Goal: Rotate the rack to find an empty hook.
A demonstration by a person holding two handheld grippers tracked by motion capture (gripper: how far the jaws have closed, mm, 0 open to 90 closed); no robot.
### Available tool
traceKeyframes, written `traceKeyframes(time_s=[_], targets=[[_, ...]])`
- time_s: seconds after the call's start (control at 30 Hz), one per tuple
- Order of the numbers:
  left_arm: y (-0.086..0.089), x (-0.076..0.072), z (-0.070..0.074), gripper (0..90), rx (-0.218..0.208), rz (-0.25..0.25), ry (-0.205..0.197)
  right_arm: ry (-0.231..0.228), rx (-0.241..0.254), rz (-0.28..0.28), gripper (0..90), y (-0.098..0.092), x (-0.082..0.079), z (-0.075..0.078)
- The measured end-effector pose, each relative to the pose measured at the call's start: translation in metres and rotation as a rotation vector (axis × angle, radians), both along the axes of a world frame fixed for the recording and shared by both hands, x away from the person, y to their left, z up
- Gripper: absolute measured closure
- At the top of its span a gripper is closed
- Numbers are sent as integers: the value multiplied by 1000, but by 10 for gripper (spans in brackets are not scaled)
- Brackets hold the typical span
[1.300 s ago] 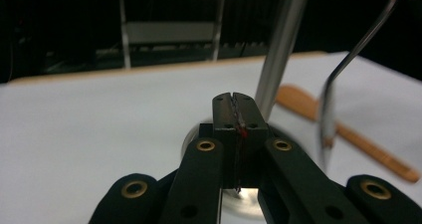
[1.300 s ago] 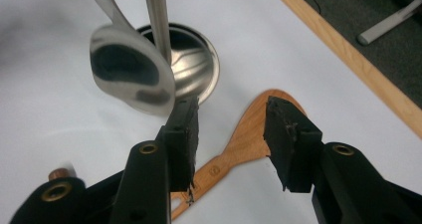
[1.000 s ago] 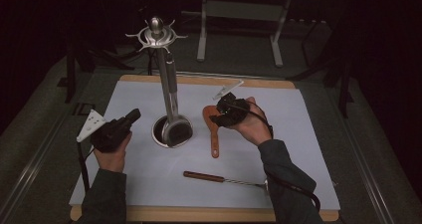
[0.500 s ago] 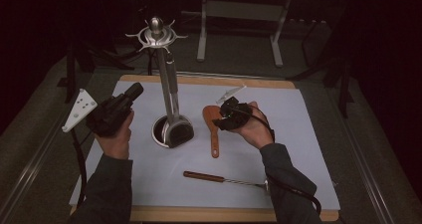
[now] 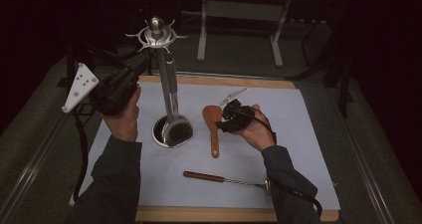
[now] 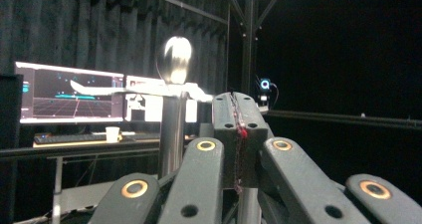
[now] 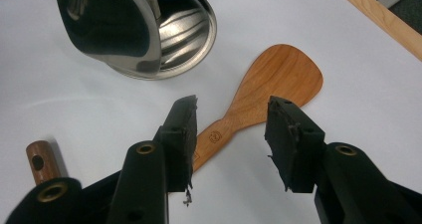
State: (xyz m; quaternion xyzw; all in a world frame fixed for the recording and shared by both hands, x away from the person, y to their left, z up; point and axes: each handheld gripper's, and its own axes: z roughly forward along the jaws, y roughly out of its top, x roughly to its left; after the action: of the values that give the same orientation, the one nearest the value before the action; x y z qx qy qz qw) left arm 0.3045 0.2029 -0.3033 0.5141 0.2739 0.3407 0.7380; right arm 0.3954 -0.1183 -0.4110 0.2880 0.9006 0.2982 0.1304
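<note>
The wooden spatula [image 7: 259, 104] is straddled by the spread jaws of the right gripper [image 7: 231, 129] (apparently for pickup), while the left gripper [image 6: 234, 129], clenched empty, is held beside the stand [image 6: 173, 109].

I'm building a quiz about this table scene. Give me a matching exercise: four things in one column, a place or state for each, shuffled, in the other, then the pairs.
Things:
1. wooden spatula
2. metal stand
3. left gripper
4. right gripper

Places or states:
A. shut, raised beside the stand's pole
B. upright, with a round base
C. open above the spatula's handle
D. flat on the white sheet

Pairs: 1-D, 2-B, 3-A, 4-C
</note>
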Motion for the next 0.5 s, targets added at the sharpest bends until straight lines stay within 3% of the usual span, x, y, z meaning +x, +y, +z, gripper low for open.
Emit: traceKeyframes(time_s=[0.33,0.5], targets=[[1,6,9,899,-19,25,13,2,3,2,553,-1,0,-2],[2,7,10,900,1,36,13,3,6,-1,553,-3,1,-3]])
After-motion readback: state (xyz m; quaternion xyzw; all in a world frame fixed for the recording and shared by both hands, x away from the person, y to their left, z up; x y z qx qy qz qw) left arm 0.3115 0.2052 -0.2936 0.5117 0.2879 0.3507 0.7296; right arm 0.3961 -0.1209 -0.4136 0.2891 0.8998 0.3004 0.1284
